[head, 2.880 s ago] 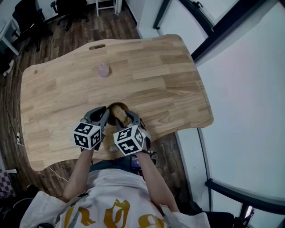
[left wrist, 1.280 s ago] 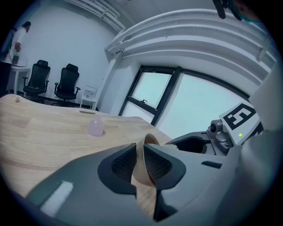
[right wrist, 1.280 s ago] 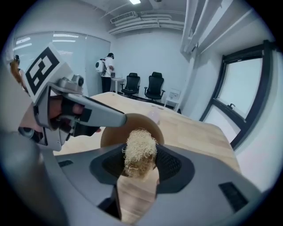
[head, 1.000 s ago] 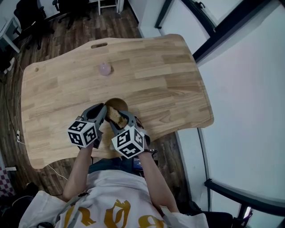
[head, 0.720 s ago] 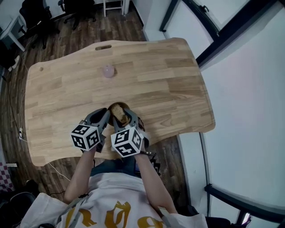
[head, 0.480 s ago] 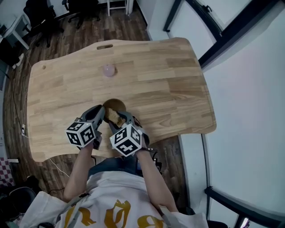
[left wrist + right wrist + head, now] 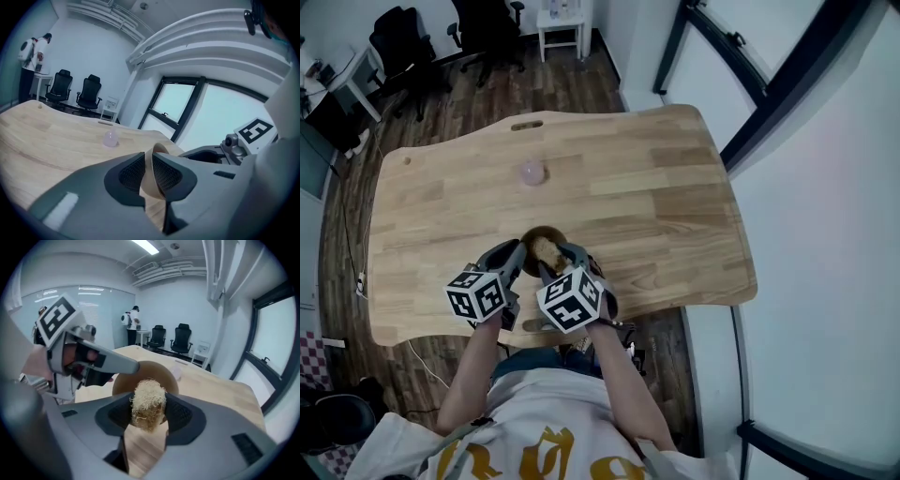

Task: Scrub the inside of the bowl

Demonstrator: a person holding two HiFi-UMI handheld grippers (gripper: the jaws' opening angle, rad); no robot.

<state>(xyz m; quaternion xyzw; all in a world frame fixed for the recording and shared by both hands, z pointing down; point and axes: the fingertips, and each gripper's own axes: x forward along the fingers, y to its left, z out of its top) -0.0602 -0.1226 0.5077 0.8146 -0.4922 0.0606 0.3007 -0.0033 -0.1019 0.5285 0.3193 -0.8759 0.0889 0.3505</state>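
A brown wooden bowl sits near the table's front edge. My left gripper is shut on its thin rim, with the wall pinched between the two pads. My right gripper is shut on a pale fibrous scrubber. In the right gripper view the scrubber stands just in front of the bowl's open mouth, with the left gripper on the rim at the left. In the head view the scrubber lies over the bowl's inside; I cannot tell whether it touches the wood.
A small pink rounded thing stands further back on the light wooden table. The table's front edge is right under my hands. Office chairs and a small white stand are on the floor beyond. A person stands far off.
The head view has drifted, so the table sits a little lower and to the right. Both grippers stay at the bowl; the scrubber has shifted slightly inside it. Neither grip has changed.
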